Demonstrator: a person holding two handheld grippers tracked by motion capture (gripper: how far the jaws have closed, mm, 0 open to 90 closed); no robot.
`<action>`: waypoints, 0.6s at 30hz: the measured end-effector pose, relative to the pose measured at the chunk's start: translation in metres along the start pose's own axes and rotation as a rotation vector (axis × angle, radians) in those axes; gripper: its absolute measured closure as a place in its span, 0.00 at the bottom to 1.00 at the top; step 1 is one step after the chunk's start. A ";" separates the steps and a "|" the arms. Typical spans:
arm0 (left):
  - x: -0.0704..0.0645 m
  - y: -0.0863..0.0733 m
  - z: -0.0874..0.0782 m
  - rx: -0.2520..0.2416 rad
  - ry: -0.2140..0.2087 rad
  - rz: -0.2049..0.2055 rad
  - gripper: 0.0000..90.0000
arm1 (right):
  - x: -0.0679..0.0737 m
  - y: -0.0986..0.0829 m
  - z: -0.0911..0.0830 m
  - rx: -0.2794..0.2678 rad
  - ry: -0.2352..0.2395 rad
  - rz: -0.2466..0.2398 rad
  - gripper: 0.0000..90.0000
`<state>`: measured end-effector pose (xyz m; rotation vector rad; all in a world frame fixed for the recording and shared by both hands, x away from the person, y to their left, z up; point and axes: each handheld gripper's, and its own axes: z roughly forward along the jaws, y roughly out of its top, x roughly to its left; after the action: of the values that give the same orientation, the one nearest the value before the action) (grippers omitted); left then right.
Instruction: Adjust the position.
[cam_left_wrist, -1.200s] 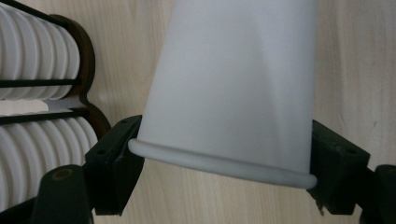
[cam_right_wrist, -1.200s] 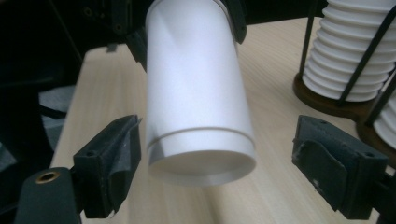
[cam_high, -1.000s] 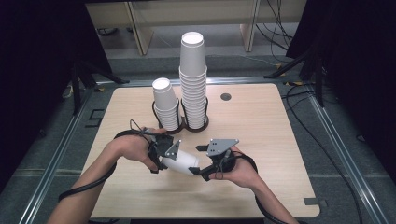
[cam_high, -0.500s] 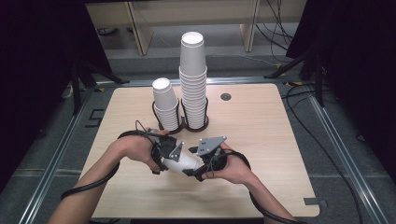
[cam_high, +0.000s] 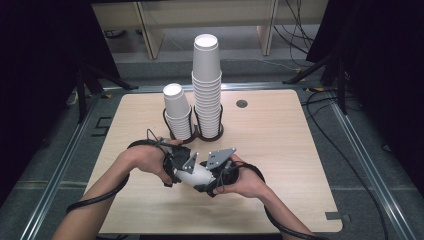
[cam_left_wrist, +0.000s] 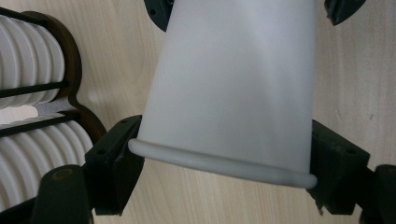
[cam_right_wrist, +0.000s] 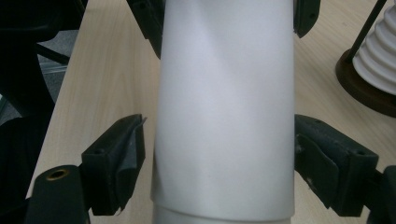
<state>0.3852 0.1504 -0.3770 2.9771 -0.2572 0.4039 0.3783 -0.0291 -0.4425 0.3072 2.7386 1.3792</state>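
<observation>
- paper cups (cam_high: 192, 173) lie sideways between the two grippers, low over the near middle of the wooden table (cam_high: 280, 150); in the right gripper view a second cup's edge shows below the outer one (cam_right_wrist: 226, 116), so at least two are nested.
- left gripper (cam_high: 175, 167), held in the person's left hand (cam_high: 145, 161), has its jaws spread to the width of the cup's wide end; in the left gripper view both pads press the cup (cam_left_wrist: 233, 88) at its rolled rim.
- right gripper (cam_high: 216, 179), held in the right hand (cam_high: 245, 182), has its jaws spread about as wide as the cup's body; in its own view the right pad touches the cup wall, while the left pad sits just beside it, and i cannot tell whether it touches.
- each gripper's far-off jaws show at the top of the other's view, flanking the same cup.
- cup holder (cam_high: 195, 134), a dark double ring, stands at the middle of the table, beyond the hands.
- short stack of cups (cam_high: 178, 112) fills its left ring, tall stack (cam_high: 207, 82) its right ring.
- small dark grommet (cam_high: 242, 104) sits in the tabletop, right of the tall stack.
</observation>
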 end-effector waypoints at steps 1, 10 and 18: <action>0.000 0.000 0.000 -0.001 -0.001 -0.002 0.24 | 0.000 0.000 0.000 0.000 -0.001 0.001 0.22; 0.000 0.000 0.000 -0.013 0.001 -0.004 0.24 | -0.003 -0.001 0.003 -0.019 -0.009 -0.043 0.26; 0.000 0.001 -0.001 -0.009 0.001 0.004 0.24 | -0.004 -0.001 0.003 -0.021 -0.005 -0.038 0.27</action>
<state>0.3844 0.1496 -0.3763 2.9679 -0.2647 0.4039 0.3819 -0.0284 -0.4454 0.2563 2.7092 1.3947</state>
